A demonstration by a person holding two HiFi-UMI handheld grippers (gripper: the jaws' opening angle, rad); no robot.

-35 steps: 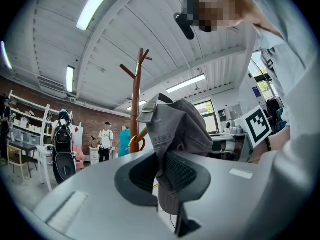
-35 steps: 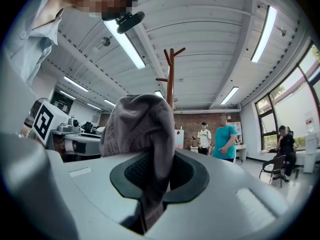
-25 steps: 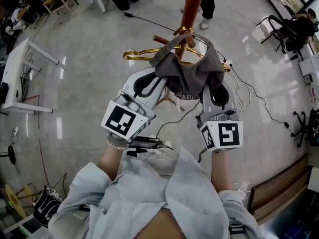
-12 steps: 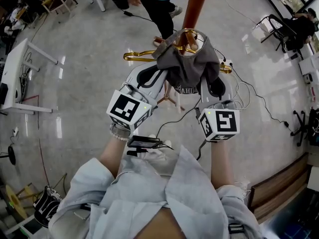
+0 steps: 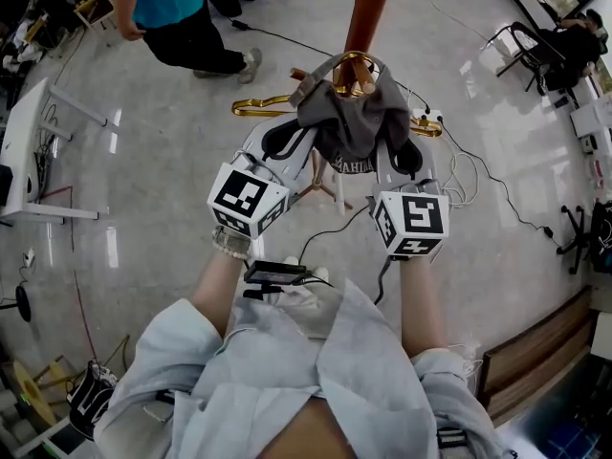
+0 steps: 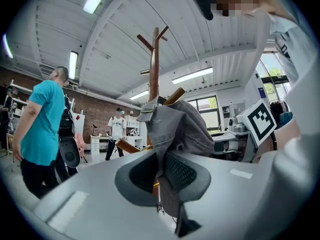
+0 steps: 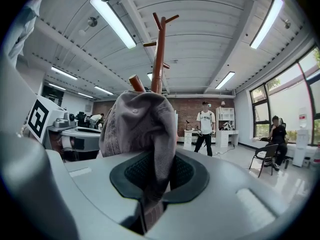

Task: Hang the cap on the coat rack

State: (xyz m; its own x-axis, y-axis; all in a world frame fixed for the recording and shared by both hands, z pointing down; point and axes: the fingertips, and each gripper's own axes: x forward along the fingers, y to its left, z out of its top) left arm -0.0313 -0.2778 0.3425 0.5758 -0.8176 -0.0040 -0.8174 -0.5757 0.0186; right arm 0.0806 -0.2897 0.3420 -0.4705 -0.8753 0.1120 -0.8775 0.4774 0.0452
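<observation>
The left gripper (image 6: pixel 161 181) and right gripper (image 7: pixel 159 176) are pale grey shells with black-padded jaws, each topped by a white cube (image 5: pixel 247 199) bearing black square markers. The person wears a light grey-blue long-sleeved shirt (image 5: pixel 287 381), a beaded bracelet (image 5: pixel 229 247) and a black chest device (image 5: pixel 277 274).

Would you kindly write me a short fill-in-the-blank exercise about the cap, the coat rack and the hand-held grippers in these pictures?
1. Exactly ____ hand-held grippers are shut on the grey cap: the left hand-held gripper and the right hand-held gripper.
2. The cap is held up at the coat rack, which is made of ____.
3. Just below the cap in the head view, a ____-coloured hanger sticks out sideways.

Missing words: two; wood; gold
</observation>
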